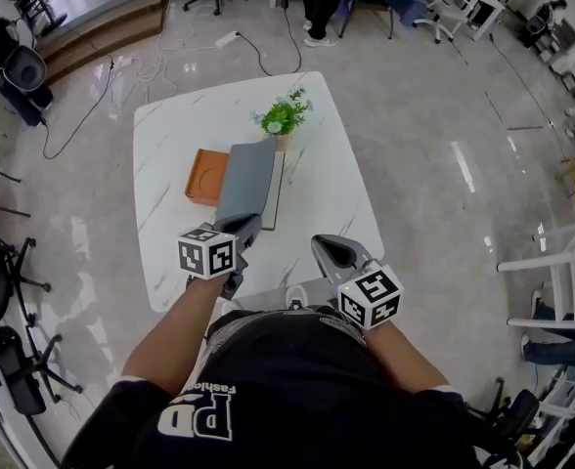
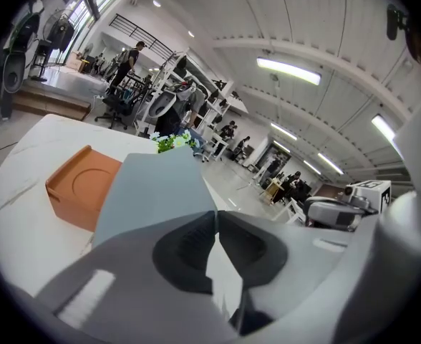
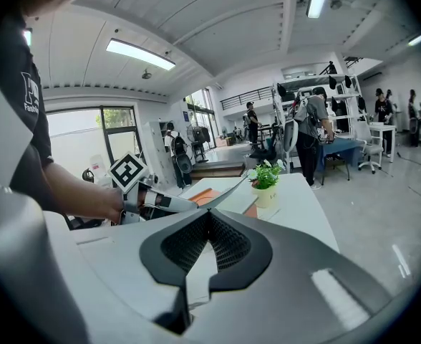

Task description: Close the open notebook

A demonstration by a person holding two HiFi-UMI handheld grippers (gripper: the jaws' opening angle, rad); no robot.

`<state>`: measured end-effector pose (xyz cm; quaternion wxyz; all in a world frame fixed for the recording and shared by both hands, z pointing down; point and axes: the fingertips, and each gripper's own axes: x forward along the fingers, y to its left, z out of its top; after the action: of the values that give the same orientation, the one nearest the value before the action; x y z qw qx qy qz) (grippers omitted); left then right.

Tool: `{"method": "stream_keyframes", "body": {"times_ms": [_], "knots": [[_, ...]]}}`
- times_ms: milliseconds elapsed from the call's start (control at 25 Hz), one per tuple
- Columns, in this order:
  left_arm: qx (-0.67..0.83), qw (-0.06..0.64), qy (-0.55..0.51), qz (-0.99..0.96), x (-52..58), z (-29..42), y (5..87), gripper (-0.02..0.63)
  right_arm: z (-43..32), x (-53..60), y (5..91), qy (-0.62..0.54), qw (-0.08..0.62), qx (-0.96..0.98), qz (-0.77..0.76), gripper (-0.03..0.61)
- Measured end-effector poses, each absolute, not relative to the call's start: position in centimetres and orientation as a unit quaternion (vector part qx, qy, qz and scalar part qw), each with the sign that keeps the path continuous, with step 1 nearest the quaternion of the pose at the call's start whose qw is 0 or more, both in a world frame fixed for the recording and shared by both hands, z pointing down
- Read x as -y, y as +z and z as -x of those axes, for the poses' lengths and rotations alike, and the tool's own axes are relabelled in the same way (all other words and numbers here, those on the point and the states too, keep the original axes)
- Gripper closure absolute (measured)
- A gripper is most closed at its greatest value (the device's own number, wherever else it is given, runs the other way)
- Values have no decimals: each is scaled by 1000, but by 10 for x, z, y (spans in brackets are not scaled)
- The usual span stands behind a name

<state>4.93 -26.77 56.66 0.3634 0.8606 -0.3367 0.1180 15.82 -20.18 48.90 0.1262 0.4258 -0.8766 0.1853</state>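
Observation:
The notebook lies on the white marble table [image 1: 322, 169] with its grey cover [image 1: 246, 179] lifted off the white page [image 1: 277, 201] and slanting up. My left gripper [image 1: 243, 229] is shut on the cover's near edge. In the left gripper view the cover [image 2: 153, 188] runs out from between the shut jaws of this gripper [image 2: 214, 217]. The right gripper view shows the cover [image 3: 225, 192] edge-on, held up by the left gripper [image 3: 160, 203]. My right gripper [image 1: 329, 250] hangs shut over the table's front edge, right of the notebook, and holds nothing [image 3: 209, 217].
An orange box [image 1: 206, 176] [image 2: 81, 188] sits just left of the notebook. A small potted plant [image 1: 285, 117] [image 3: 265, 178] stands behind it. Office chairs [image 1: 14, 291], cables and people surround the table on the shiny floor.

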Motion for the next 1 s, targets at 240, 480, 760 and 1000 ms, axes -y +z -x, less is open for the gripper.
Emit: {"method": "stream_keyframes", "body": {"times_ms": [240, 480, 760, 1000], "knots": [[333, 363, 143, -858, 267, -59, 581, 541, -167, 204, 492, 190, 126, 874, -429, 578], [332, 355, 169, -857, 266, -64, 595, 540, -170, 207, 496, 194, 126, 873, -430, 578], [331, 323, 220, -859, 263, -75, 607, 538, -177, 208, 498, 200, 127, 871, -431, 578], [329, 311, 242, -858, 263, -78, 618, 535, -180, 209, 501, 201, 125, 870, -433, 578]]}}
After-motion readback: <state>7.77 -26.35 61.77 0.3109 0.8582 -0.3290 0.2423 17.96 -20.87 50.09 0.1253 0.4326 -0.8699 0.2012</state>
